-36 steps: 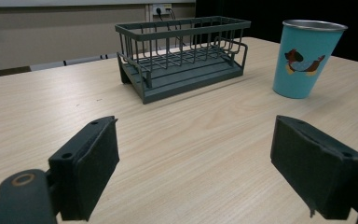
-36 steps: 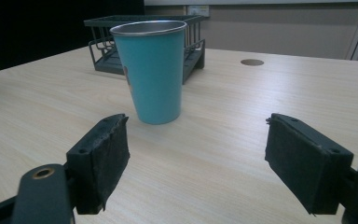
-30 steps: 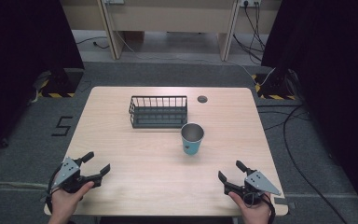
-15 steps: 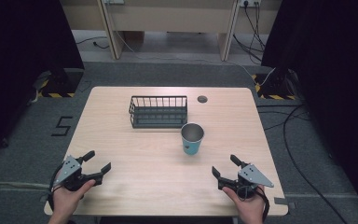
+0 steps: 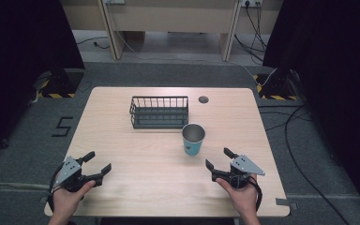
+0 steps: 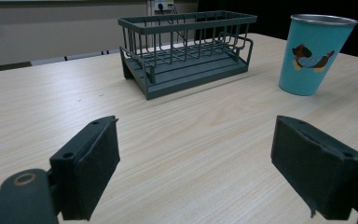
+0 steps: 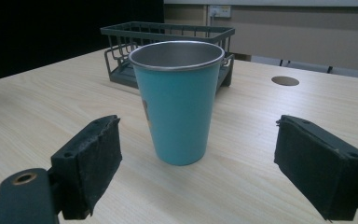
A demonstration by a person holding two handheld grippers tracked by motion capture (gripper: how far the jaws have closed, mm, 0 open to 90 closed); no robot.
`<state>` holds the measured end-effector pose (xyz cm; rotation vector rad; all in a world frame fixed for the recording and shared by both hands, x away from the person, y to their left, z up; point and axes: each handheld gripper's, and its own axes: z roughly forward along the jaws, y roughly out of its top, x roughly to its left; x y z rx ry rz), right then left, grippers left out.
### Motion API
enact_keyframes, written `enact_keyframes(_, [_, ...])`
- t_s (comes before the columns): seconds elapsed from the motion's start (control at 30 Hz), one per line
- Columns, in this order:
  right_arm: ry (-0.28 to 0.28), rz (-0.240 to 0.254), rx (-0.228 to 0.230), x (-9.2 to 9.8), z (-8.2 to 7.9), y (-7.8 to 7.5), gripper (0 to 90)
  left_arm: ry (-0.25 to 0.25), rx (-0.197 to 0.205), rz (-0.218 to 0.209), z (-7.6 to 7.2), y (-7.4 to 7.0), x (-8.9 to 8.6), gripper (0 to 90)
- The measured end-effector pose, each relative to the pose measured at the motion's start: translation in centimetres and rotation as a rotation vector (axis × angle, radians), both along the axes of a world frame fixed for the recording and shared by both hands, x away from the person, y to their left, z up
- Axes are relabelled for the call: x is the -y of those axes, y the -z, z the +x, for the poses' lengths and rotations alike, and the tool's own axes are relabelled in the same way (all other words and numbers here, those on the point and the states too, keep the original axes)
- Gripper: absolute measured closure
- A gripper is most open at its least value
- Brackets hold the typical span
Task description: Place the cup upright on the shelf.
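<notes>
Right gripper (image 5: 220, 160) jaws wide apart, aimed at upright cup (image 5: 193, 139); left gripper (image 5: 96, 162) also agape near worktop's front-left corner.

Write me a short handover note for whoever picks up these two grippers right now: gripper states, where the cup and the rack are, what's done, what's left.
Left gripper: open, holds nothing, low over the near left part of the table.
Right gripper: open, holds nothing, aimed at the cup with its jaws short of it on either side, not touching.
Cup: upright on the table, just in front of the rack's near right corner.
Rack: nothing in it, toward the far side of the table.
Done: no grasp made, the cup untouched.
Left: probably close the right gripper on the cup; where it goes next is a guess, maybe the rack.
</notes>
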<state>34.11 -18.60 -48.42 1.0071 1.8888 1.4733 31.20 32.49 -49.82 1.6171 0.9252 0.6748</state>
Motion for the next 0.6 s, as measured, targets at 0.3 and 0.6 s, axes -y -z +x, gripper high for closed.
enact_keyframes(0.3, [-0.011,-0.015,-0.028,-1.2,1.4,0.2,14.9,0.001,0.002,0.005,0.0,0.0,0.0,14.5])
enact_keyframes(0.6, [-0.022,-0.029,-0.044,-2.4,2.6,0.4,14.8,0.002,0.003,0.006,0.0,0.0,0.0,14.5])
